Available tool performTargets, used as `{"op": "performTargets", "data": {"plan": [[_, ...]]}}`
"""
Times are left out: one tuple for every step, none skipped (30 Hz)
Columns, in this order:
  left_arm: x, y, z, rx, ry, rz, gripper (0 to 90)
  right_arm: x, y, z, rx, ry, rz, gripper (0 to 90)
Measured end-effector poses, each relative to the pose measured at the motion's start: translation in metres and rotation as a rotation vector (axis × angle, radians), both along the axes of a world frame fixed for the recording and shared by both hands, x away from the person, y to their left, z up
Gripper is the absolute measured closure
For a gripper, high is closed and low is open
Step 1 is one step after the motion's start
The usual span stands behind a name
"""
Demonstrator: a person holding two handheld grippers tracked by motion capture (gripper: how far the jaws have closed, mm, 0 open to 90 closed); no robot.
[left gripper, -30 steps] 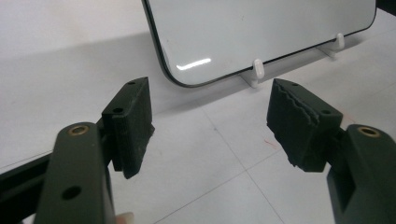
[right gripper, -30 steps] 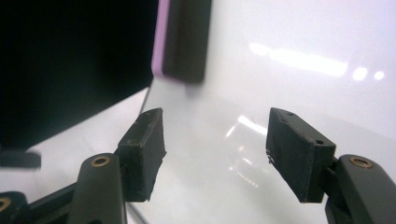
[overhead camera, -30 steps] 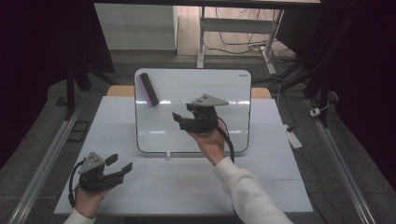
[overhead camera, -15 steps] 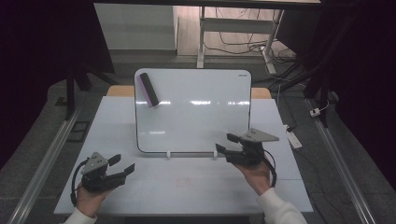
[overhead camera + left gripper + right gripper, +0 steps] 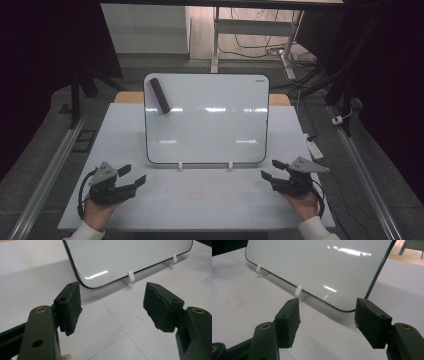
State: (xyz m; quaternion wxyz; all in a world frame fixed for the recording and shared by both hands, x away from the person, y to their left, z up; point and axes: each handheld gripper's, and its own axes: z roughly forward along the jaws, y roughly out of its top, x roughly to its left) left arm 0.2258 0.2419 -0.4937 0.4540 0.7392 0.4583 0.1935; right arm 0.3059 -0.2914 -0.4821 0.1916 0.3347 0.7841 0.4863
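A white board (image 5: 210, 120) stands tilted on two small white feet (image 5: 180, 165) in the middle of the white table (image 5: 200, 200). A dark eraser with a purple side (image 5: 158, 95) clings to its upper left corner. My left gripper (image 5: 134, 176) rests low at the table's front left, open and empty, pointing toward the board's lower left corner (image 5: 85, 283). My right gripper (image 5: 270, 170) sits at the front right, open with nothing between its fingers, facing the board's lower right corner (image 5: 347, 308). A hand holds each gripper.
A faint red square mark (image 5: 196, 194) is on the table in front of the board. A small white tag (image 5: 315, 149) lies off the table's right edge. Metal rails (image 5: 50, 170) run along both sides, and a desk frame with cables (image 5: 250, 45) stands behind.
My right gripper has come down from in front of the board's middle to the table's front right. The left gripper has stayed put.
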Motion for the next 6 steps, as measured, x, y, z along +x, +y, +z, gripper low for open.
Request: {"op": "performTargets", "data": {"plan": [[0.0002,0.0003,0.0000,-0.002,0.000,-0.002,31.6,0.0002,-0.0009,-0.0008,0.000,-0.001,0.004,36.4],[0.0005,0.0005,0.0001,-0.002,0.000,-0.004,31.7,-0.0001,-0.0017,-0.0012,0.004,0.000,0.004,36.4],[0.0008,0.0008,0.0001,-0.002,0.001,-0.006,31.6,-0.0005,-0.0025,-0.0017,0.009,-0.002,0.003,36.4],[0.0011,0.0010,0.0000,0.000,0.002,-0.006,31.6,-0.0008,-0.0031,-0.0022,0.010,-0.002,0.002,36.4],[0.0015,0.0012,-0.0002,0.001,0.004,-0.007,31.6,-0.0007,-0.0036,-0.0031,0.012,-0.004,0.006,36.4],[0.0018,0.0015,-0.0004,0.002,0.006,-0.006,31.6,-0.0008,-0.0040,-0.0038,0.010,-0.003,0.004,36.3]]}}
